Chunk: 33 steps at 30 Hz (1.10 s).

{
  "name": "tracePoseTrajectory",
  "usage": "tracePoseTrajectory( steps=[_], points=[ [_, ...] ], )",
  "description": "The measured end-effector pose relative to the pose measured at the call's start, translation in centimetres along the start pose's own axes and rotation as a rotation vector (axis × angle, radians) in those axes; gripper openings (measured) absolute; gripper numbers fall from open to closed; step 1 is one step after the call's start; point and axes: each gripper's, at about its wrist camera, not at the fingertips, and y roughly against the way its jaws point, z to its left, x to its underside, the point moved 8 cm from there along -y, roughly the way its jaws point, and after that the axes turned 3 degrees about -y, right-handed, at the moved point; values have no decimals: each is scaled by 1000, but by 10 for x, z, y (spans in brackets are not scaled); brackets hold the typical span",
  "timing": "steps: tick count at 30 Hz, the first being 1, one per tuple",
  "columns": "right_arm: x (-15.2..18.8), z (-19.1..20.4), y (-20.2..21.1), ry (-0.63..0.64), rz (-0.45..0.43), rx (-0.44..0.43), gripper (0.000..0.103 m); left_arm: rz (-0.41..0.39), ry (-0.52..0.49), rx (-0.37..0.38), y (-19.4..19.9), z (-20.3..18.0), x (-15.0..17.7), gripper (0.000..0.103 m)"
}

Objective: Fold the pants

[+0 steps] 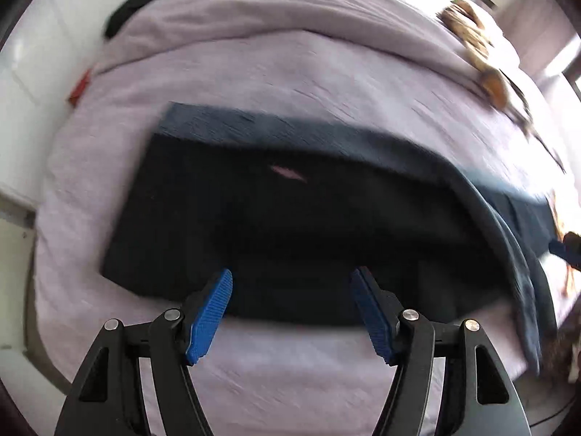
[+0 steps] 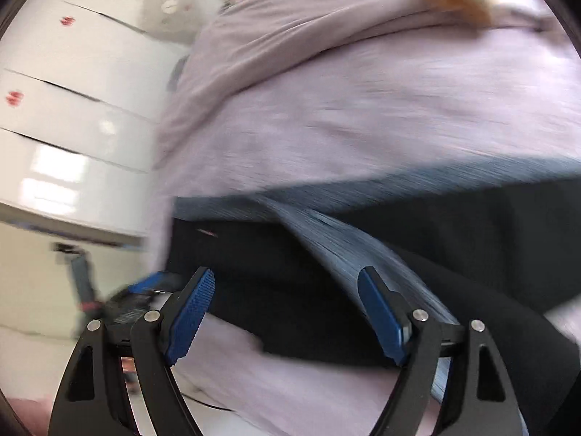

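Left wrist view: the pants (image 1: 290, 218) lie flat on the bed (image 1: 290, 72), filling the middle of the picture, a dark top layer over a bluer layer that shows along the 12 o'clock edge and trails off toward 3 o'clock. The left gripper (image 1: 290, 309) hangs over their near edge with its fingers (image 1: 210, 316) spread wide and nothing between them. In the right wrist view the right gripper (image 2: 287, 312) is likewise wide and empty above the near edge of the dark cloth, with a bluish fold running from centre toward 5 o'clock.

The cloth looks soft and limp, probably light to middling in weight, and likely to sag and slide over itself when lifted, so a single-layer pinch could peel one layer off. A sound hold would be at the corners or hem, pinching all layers together, one gripper at each end of the same edge.

Both pictures are smeared by motion. Seams, waistband and leg ends cannot be told apart, so which end is the waist is unclear. The right end of the pants is cut off at 3 o'clock in the left view. A small pale mark on the dark layer may be a hole or a label. The brown shape at 1 o'clock is too blurred to name.
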Motion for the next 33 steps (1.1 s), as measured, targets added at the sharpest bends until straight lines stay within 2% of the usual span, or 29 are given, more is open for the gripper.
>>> tracePoseTrajectory(
  steps=[2,4,6,7,11,13,15,17,21,23,24,25,27,30,33],
  points=[
    [40,-31,37,-57,-52,92,84,37,-61,96,-2,-38,14,69],
    [74,-60,68,-156,-97,137,84,62,-127,152,-4,-75,24,69],
    [115,-111,97,-307,-145,176,84,84,-197,185,-4,-112,32,69],
    [138,-135,110,-397,-165,180,84,94,-218,209,-5,-130,35,69],
    [202,-212,138,-628,-221,201,83,128,-265,302,-14,-211,43,69],
    [221,-244,146,-703,-242,203,76,147,-264,323,-22,-239,45,69],
    [235,-272,152,-770,-260,185,74,181,-253,350,-35,-271,45,69],
    [244,-299,151,-827,-260,116,74,210,-253,352,-48,-296,49,69],
    [247,-317,119,-869,-168,-140,72,270,-247,359,-73,-332,60,69],
    [246,-319,102,-885,-115,-191,37,295,-224,343,-86,-343,65,69],
    [245,-319,97,-899,-106,-228,13,294,-207,341,-88,-345,65,64],
    [241,-317,100,-899,-116,-269,12,288,-192,349,-88,-346,64,50],
    [226,-306,117,-838,-137,-310,12,285,-165,380,-83,-356,60,41],
    [187,-292,148,-758,-161,-374,12,239,-157,367,-73,-370,41,41],
    [118,-290,178,-650,-199,-412,12,163,-146,364,-63,-390,10,41]
  ],
)
